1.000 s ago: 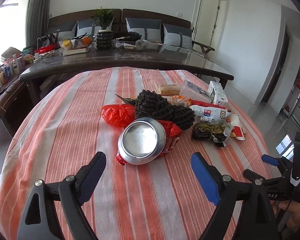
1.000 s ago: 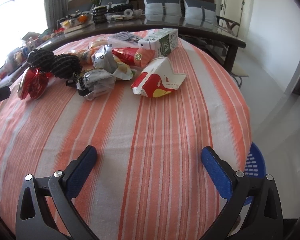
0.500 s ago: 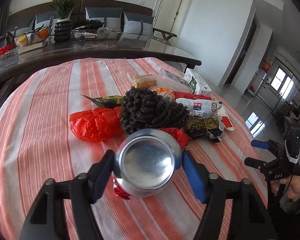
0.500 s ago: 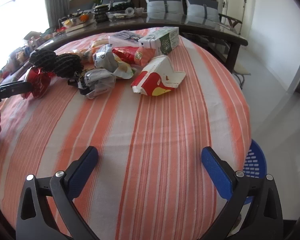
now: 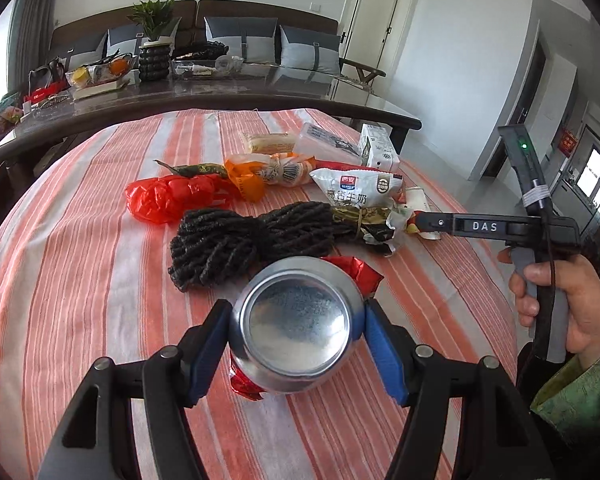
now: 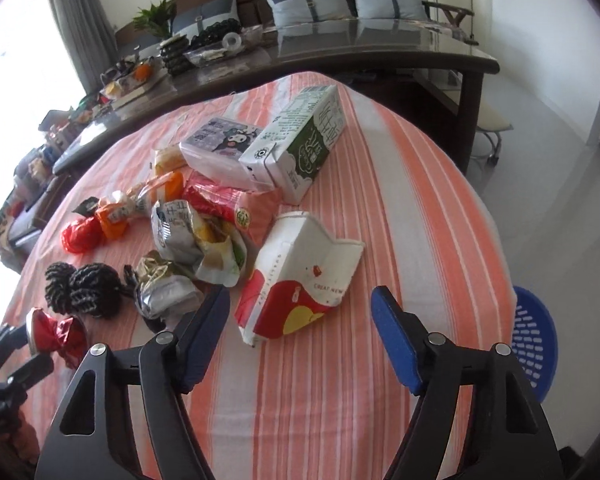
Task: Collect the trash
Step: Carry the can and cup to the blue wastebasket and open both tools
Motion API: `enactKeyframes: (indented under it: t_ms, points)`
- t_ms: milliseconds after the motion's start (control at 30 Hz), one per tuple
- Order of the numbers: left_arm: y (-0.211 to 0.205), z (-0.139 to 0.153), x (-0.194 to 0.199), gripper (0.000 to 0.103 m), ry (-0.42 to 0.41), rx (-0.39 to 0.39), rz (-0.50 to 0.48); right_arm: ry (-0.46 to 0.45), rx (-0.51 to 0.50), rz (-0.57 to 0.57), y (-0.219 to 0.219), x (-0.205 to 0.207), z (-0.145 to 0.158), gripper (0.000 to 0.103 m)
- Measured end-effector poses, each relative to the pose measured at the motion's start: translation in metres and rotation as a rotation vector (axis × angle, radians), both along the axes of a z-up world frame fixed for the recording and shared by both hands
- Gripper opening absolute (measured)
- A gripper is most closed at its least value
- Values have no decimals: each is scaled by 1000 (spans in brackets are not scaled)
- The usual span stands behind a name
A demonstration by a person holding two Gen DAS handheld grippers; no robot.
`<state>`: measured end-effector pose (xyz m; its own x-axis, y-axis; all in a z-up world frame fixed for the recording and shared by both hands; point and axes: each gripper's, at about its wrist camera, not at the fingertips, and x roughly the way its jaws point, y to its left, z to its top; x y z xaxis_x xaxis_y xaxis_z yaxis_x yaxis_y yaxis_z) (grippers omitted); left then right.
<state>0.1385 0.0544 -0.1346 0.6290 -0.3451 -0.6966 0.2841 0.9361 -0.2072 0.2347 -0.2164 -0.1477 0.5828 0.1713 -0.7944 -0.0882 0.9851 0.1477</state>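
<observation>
In the left wrist view my left gripper [image 5: 296, 317] is shut on a crushed red can [image 5: 298, 344], its silver bottom facing the camera, both blue pads pressing its sides. The can is just above the striped tablecloth [image 5: 80, 280], in front of the trash pile. In the right wrist view the same can [image 6: 56, 336] shows at the lower left. My right gripper [image 6: 300, 300] hangs over the near end of a flattened red and white carton [image 6: 304, 264]. Its jaws are closing, the carton's end lies between the pads, and neither pad touches it.
The pile holds a black knitted bundle [image 5: 252, 236], a red plastic bag [image 5: 168, 200], snack wrappers [image 6: 188, 236], a green milk carton [image 6: 304, 148] and a tissue pack [image 6: 220, 144]. A blue basket [image 6: 534, 344] stands on the floor right of the table. A dark cluttered table [image 5: 220, 96] lies behind.
My left gripper closed on the can and drew it back from the pile. My right gripper moved forward over the red and white carton and its jaws narrowed.
</observation>
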Motion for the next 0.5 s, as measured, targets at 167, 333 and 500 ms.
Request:
enactKeyframes:
  t_ms: [167, 333, 500]
  points:
    - [-13, 4, -12, 68, 9, -20, 20, 61, -13, 59, 3, 6, -13, 17]
    - [-35, 9, -11, 68, 12, -26, -6, 50, 42, 81, -21, -12, 0, 20]
    - [-76, 19, -1, 68, -2, -13, -59, 44, 64, 108, -48, -27, 11, 20]
